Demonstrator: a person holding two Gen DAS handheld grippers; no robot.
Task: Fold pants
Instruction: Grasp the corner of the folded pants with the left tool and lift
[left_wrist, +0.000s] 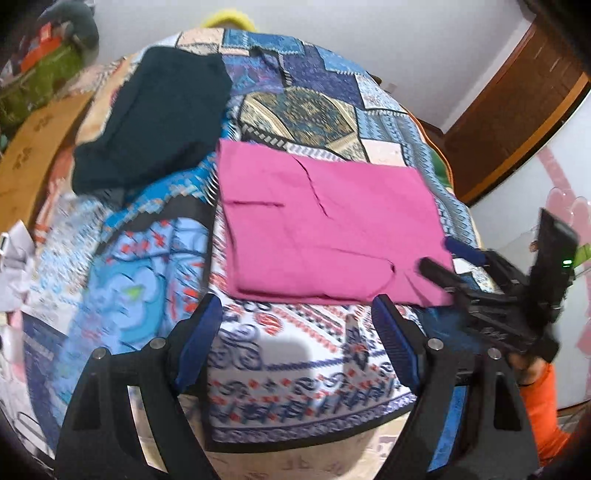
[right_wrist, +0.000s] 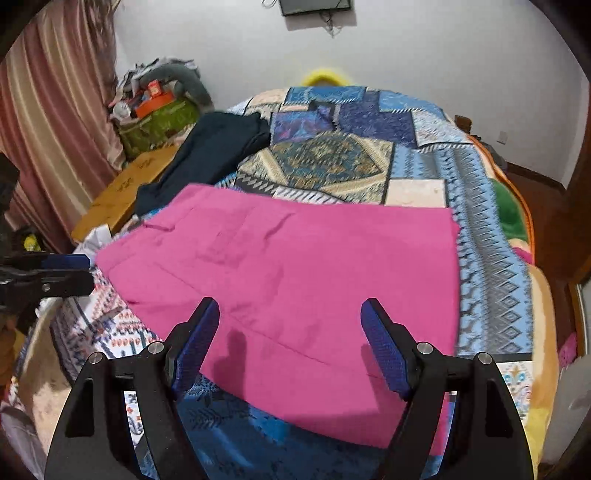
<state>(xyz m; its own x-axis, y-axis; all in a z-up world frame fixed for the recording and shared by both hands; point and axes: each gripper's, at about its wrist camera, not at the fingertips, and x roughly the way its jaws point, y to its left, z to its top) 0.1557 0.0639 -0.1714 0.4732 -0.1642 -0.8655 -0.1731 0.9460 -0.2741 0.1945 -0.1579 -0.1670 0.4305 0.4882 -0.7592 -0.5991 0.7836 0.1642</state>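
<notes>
Your pink pants (left_wrist: 325, 225) lie folded into a flat rectangle on the patterned bedspread (left_wrist: 295, 373), near the bed's near edge. Your left gripper (left_wrist: 297, 343) hangs over bare bedspread just short of the pants' near edge, fingers spread wide with nothing between them. Your right gripper (right_wrist: 290, 345) hovers above the pants' near part, jaws likewise spread and empty; from the left camera its fingers sit at the pants' right near corner, though whether they touch the cloth is unclear.

A dark garment (left_wrist: 155, 118) lies further back on the left, close to the pants' far left corner. Beyond it a wooden board (right_wrist: 125, 188) runs beside the bed, and a green bag (right_wrist: 159, 123) piled with clutter stands by the pink curtain (right_wrist: 51, 122).
</notes>
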